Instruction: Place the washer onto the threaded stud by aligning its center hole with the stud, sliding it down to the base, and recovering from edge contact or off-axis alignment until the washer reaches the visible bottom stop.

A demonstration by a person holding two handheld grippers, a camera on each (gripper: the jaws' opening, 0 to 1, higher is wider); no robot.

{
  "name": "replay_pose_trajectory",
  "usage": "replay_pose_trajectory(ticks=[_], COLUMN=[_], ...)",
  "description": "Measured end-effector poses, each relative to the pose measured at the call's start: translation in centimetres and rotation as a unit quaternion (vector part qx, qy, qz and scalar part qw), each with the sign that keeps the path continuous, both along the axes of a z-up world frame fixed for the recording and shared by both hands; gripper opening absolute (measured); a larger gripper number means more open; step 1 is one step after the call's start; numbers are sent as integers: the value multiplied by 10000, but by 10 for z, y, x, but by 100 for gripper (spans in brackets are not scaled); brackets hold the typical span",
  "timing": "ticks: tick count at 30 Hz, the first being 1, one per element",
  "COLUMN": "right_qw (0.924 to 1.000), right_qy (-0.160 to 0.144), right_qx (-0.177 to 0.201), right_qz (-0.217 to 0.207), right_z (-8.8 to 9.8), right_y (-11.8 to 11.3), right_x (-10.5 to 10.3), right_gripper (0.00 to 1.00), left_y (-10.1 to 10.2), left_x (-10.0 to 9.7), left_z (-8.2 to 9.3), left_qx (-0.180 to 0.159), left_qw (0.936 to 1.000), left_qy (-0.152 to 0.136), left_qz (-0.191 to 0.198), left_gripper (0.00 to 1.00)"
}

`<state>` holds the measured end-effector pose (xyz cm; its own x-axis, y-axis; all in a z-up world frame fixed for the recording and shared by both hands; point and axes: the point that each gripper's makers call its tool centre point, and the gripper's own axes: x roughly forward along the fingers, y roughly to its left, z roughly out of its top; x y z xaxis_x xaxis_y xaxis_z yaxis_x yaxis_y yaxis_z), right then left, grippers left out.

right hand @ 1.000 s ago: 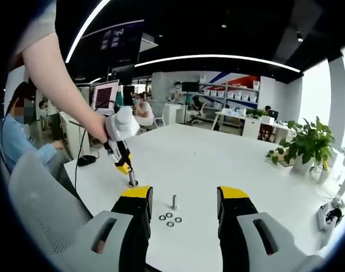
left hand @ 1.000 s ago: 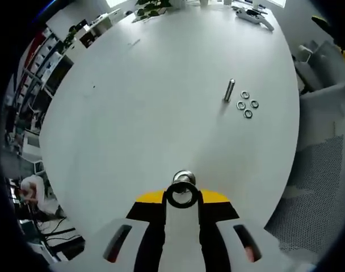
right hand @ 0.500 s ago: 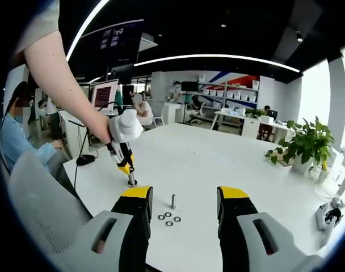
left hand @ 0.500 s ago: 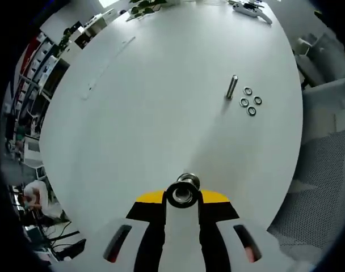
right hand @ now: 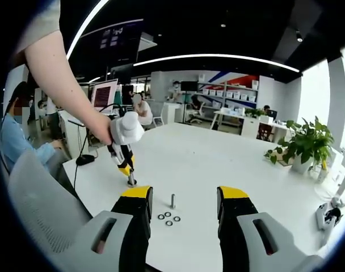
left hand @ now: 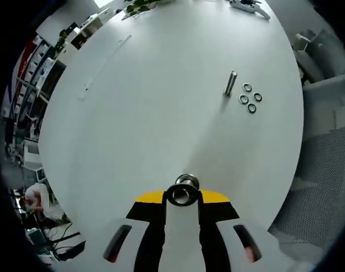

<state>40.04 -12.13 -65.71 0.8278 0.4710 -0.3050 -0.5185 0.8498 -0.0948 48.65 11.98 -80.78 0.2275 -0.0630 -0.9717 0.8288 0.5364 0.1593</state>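
Over the stud, the left tool clenches a washer; the right tool gapes.

Washer in left gripper over stud

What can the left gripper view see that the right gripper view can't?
The left gripper view looks straight down its shut tongs at the washer they hold, ring and hole facing the camera over a stud beneath.

The right gripper view has its own open tongs, the person's hand, the potted plant, and the office behind.

Both share the white table, the standing stud, and four loose washers beside it.
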Motion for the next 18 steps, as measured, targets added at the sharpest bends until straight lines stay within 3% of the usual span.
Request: replay_pose_trajectory(ticks=[18], right_qw=[10000], right_qy=[1], right_qx=[-18], right_qz=[-15], right_z=[0], right_y=[-1], right_x=[0], right_gripper=[48], left_y=[-2], left_x=[-2], left_z=[0], left_qx=[-43], left_qw=[9999], left_qy=[20], left_qz=[92], left_gripper=[20])
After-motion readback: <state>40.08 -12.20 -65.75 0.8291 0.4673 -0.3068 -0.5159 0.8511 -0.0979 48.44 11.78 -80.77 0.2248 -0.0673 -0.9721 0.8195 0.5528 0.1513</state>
